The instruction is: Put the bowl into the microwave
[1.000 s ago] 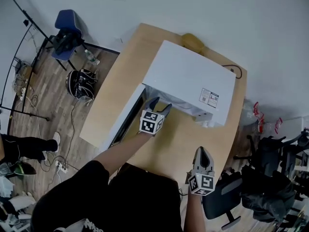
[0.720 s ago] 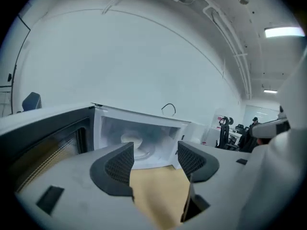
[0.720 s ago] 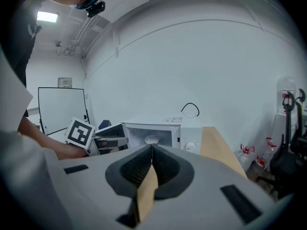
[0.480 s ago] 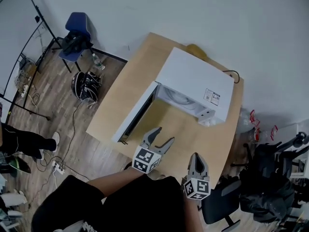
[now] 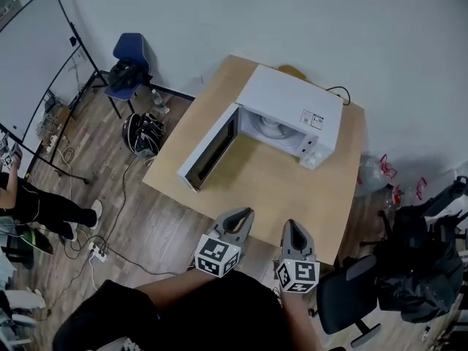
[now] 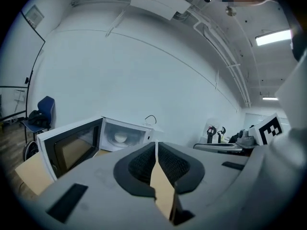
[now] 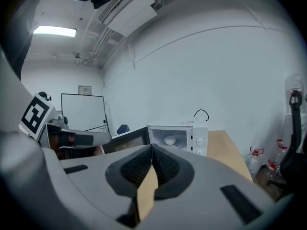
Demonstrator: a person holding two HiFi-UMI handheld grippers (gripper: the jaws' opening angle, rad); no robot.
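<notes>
1. Microwave (image 5: 292, 104): white casing; door window (image 5: 212, 146) dark with a black frame.
2. Bowl (image 6: 120, 138): white.
3. Table (image 5: 278, 189): light tan wood.
4. Floor (image 5: 139, 218): brown wood planks, streaked grain.
5. Wall (image 5: 292, 20): plain pale grey-white.
6. Chair (image 5: 131, 50): blue seat and back, dark frame.
7. Left gripper (image 5: 246, 213): grey shell, black textured pads (image 6: 143, 166), jaws closing with nothing between; cube (image 5: 216, 254) patterned in black-and-white squares.
8. Right gripper (image 5: 290, 225): same grey and black; its cube (image 5: 296, 275) likewise black-and-white.
9. Sleeve (image 5: 146, 306): black.
10. Cable (image 5: 338, 92): black.
</notes>
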